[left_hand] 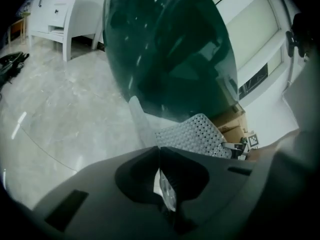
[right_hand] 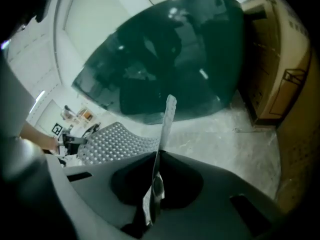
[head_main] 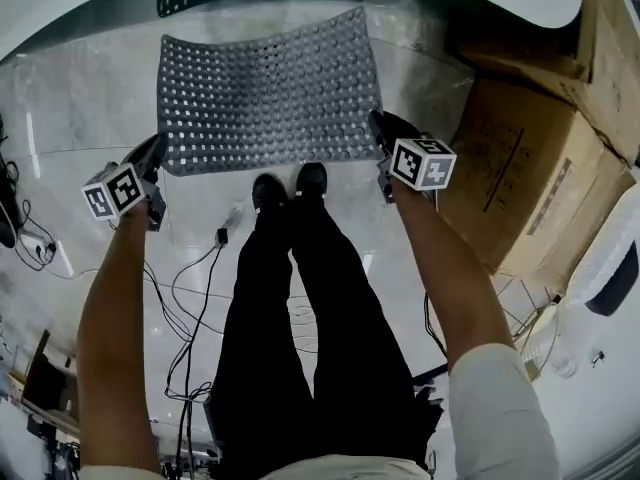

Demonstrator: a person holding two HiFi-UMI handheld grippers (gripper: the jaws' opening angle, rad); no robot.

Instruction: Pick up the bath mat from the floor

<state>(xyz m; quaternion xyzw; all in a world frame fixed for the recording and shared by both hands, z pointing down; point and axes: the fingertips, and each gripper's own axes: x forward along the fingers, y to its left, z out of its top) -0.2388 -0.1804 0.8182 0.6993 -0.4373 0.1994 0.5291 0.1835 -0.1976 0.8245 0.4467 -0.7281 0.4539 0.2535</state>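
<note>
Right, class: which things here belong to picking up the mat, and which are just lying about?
In the job: mat; left gripper and right gripper, both shut on its near corners.
Lying about: boxes, cables.

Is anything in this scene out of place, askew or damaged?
Nothing looks spilled or damaged. The bath mat is curved only because the left gripper and right gripper pinch its near corners. Loose cables trail over the floor beside the person's legs.
</note>
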